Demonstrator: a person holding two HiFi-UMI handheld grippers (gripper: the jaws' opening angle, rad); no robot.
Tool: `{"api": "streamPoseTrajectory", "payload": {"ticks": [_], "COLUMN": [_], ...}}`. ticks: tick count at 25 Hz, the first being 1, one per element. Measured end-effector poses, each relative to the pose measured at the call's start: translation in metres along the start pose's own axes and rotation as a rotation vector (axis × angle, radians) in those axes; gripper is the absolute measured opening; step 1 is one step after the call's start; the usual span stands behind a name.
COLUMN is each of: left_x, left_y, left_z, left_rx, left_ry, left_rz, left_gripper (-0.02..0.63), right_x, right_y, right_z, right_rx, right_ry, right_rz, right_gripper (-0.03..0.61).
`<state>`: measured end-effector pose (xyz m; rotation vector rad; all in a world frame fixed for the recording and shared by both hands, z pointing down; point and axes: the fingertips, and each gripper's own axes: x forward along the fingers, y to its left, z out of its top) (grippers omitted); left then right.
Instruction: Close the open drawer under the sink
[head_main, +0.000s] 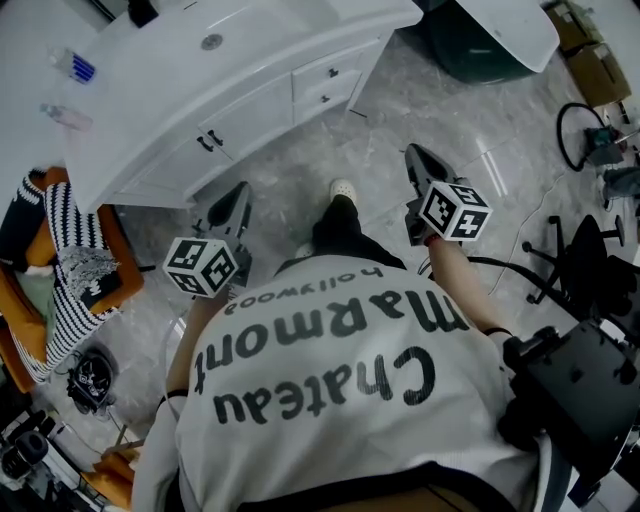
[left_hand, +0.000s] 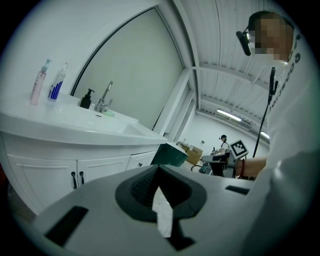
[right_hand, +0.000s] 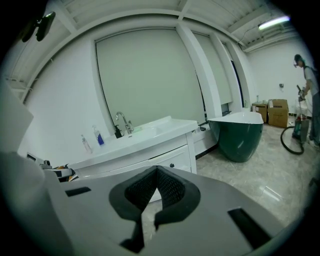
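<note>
the drawer stack (head_main: 328, 82) sits in the right end of the white vanity (head_main: 250, 115), under the sink's tabletop (head_main: 150, 95). it lies ahead of both tools: past the left tool (head_main: 238, 192) and off to its right, past the right tool (head_main: 416, 155) and off to its left. both tools stand well apart from it, with bare floor (head_main: 300, 170) between.

i judge the right tool the nearer and the better aimed. in the right gripper view a drawer front with its knob (right_hand: 171, 165) sits straight beyond the tips, just above them. the front's long axis runs sideways across that tool's line, so a push along the way it points would meet the front squarely.

the right tool is clenched, pads together, nothing between them. the left tool's pads also meet at the tips with nothing held; only a pale sliver shows below them.

the head view alone shows both tools at once and the gap to the vanity. but it looks down over the tabletop and foreshortens the fronts, so i cannot tell how far any drawer stands out. the left gripper view shows the cabinet doors (left_hand: 75, 172) ahead and to that tool's left, with the drawers further right. the right gripper view adds the green bathtub (right_hand: 240, 135), to the right beyond the vanity.
</note>
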<state>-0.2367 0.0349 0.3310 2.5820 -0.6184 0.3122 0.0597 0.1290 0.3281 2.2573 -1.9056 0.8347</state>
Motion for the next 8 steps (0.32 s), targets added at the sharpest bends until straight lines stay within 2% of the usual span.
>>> {"api": "streamPoseTrajectory", "payload": {"ticks": [8], "left_x": [-0.0084], "left_y": [0.0001], "left_z": [-0.007], "left_rx": [-0.006], "left_ry": [0.006], "left_rz": [0.016], "left_gripper": [0.008], "right_x": [-0.0011], "right_y": [0.0063], "right_z": [0.003], "right_rx": [-0.037], "right_ry": [0.004], "right_rz": [0.005], "right_gripper": [0.009]}}
